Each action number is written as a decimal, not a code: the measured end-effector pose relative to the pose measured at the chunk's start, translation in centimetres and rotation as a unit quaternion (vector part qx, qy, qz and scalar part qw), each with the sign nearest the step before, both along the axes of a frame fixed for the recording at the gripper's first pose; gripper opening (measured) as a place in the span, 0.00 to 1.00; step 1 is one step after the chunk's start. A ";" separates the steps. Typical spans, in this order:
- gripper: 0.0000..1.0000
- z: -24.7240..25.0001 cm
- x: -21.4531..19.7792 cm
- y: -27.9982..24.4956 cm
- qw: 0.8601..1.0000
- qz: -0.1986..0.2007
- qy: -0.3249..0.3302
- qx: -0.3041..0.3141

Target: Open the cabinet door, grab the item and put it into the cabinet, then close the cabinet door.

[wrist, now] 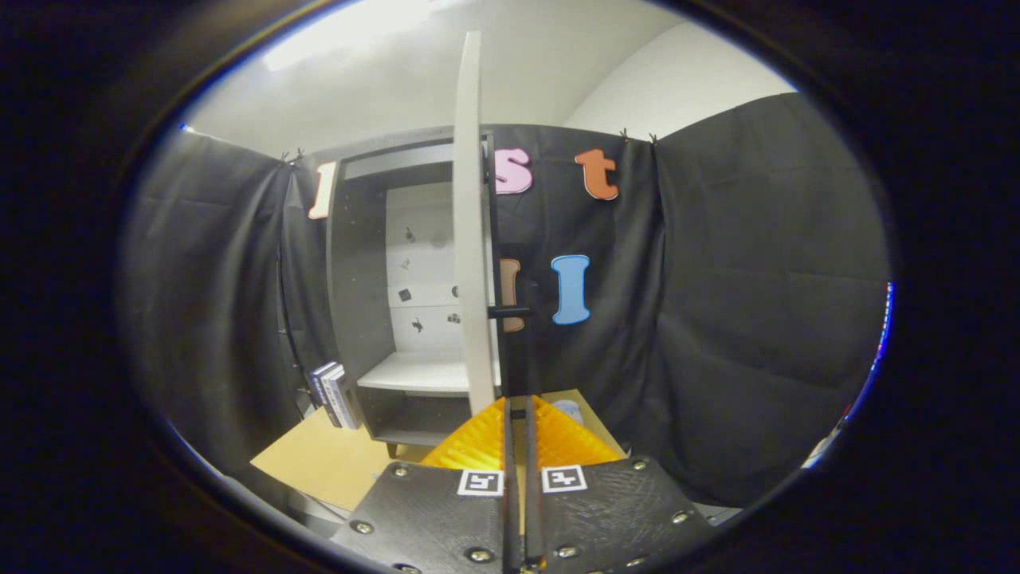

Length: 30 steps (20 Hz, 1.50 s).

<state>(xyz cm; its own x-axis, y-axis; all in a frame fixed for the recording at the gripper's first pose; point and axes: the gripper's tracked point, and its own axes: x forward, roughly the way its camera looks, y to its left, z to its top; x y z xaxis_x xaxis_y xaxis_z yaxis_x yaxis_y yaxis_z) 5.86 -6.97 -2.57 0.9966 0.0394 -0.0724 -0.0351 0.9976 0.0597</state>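
Black cloth walls (757, 279) hang in soft folds round the booth, matte and creased, under a pale ceiling. Next in size, the cabinet (358, 279): a tall dark-grey box on short feet, flat panels, smooth laminate look, pale back panel, one white shelf (410, 373) inside, nothing on it that I can see. Cabinet door (470, 223): a thin flat pale slab swung fully out, seen edge-on and upright, just ahead of my fingers; a short dark bar handle (508, 312) juts from its outer face. Table (319, 462): tan, smooth top, carrying the cabinet. Item, by my judgement: a small stack of boxes (335, 395), upright, rectangular, dark with pale edges, leaning against the cabinet's left outer side on the table. Small pale rounded object (570, 411) on the table beyond my fingers, right of the door; too hidden to name. My gripper (518, 410): ridged wedge-shaped fingers drawn nearly together, a thin gap between, holding nothing, tips just below the door's lower edge. Step in hand, as I judge it: door opened, grab not yet begun. Next move calls for swinging left round the door, spreading the fingers, and closing on the boxes across their narrow width.
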 end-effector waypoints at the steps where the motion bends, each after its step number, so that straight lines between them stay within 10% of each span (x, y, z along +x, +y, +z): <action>1: 0.03 0.1 -0.2 0.5 1.000 0.001 -0.001 0.003; 5: 0.10 -0.2 -0.6 3.4 0.999 0.027 0.000 0.016; 18: 1.00 -4.6 1.2 12.1 0.991 0.119 0.053 -0.002; 30: 1.00 -12.4 3.6 16.2 0.984 0.105 0.142 0.038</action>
